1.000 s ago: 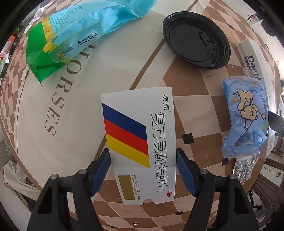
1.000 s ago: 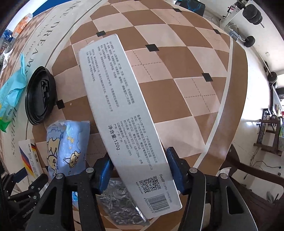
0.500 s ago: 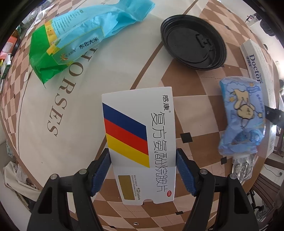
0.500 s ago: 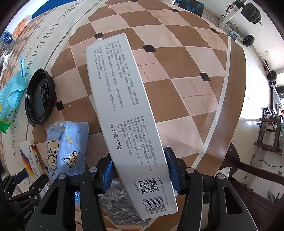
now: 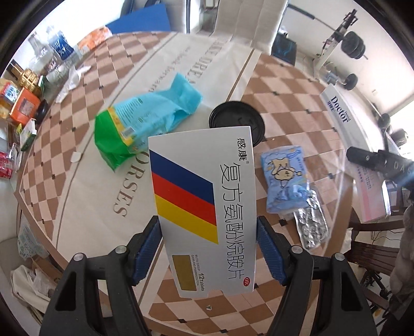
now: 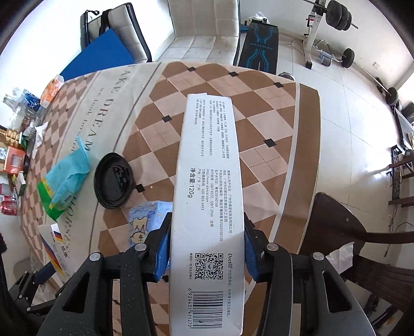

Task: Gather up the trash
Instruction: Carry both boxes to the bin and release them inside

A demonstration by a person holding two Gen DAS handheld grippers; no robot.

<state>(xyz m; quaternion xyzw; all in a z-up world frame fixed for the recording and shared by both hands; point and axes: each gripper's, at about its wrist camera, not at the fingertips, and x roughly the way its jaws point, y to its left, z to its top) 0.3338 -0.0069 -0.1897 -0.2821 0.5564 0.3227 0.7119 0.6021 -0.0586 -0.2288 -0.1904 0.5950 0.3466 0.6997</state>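
Note:
My left gripper (image 5: 208, 248) is shut on a white medicine box (image 5: 204, 206) with blue, red and yellow stripes, held above the table. My right gripper (image 6: 207, 248) is shut on a long white toothpaste box (image 6: 209, 186), also lifted; it shows in the left wrist view (image 5: 344, 124) at the right. On the checkered table lie a black plastic lid (image 5: 236, 121), a blue-green rice bag (image 5: 145, 121), a blue cartoon wrapper (image 5: 284, 178) and a crumpled foil piece (image 5: 311, 222).
Boxes, bottles and packets crowd the table's far left edge (image 5: 23, 103). A dark wooden chair (image 6: 362, 243) stands at the right of the table. Gym weights (image 6: 336, 15) and a bench stand on the floor beyond.
Both grippers have risen and tilted up with their boxes; the table objects look smaller and farther, and the room beyond the table has come into view.

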